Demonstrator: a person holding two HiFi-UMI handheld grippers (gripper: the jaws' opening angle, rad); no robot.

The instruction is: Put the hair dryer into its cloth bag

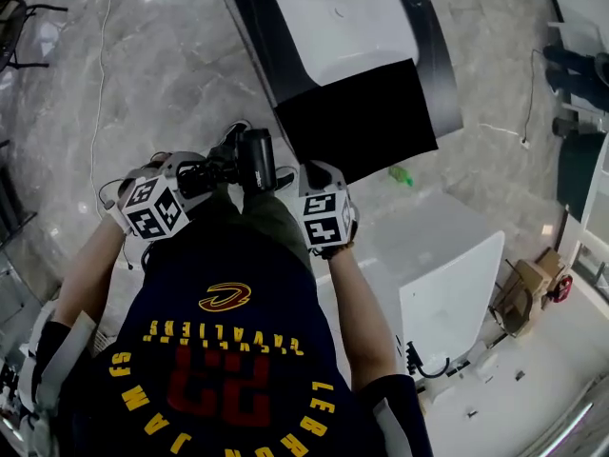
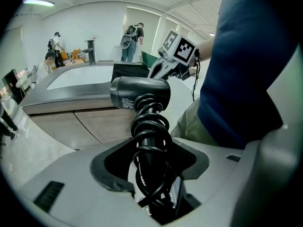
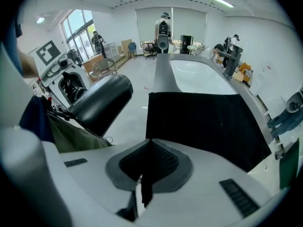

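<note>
Left claw (image 2: pixel 152 171) is clenched on the hair dryer (image 2: pixel 140 92): its jaws are clamped on the handle, which has the black coiled cord (image 2: pixel 150 126) wound around it. The barrel sits straight ahead of and above the jaws, pointing to that claw's left. In the head view the left claw (image 1: pixel 211 175) holds the hair dryer (image 1: pixel 257 159) out in front of the person's torso, just beside the right claw (image 1: pixel 310 173). The dryer is between the two and outside the bag. Right claw (image 3: pixel 147 150) is clenched on the near edge of the black cloth bag (image 3: pixel 203 122), with a thin fold of dark fabric pinched between the jaws. The rest of the bag spreads ahead of and to the right of that claw, draped flat over the end of the surface (image 3: pixel 163 77). From the right claw, the dryer barrel (image 3: pixel 102 103) is close on its left and tilted, with the left claw (image 3: pixel 71 82) behind it. From the left claw, the bag (image 2: pixel 129 71) lies beyond the dryer, ahead of the right claw (image 2: pixel 163 69). In the head view the bag (image 1: pixel 357 112) hangs over the dark rim of the surface (image 1: pixel 249 27), just ahead of the right claw. Can't tell whether the bag mouth is open. A few people (image 3: pixel 163 30) stand well beyond the far end of the surface.
</note>
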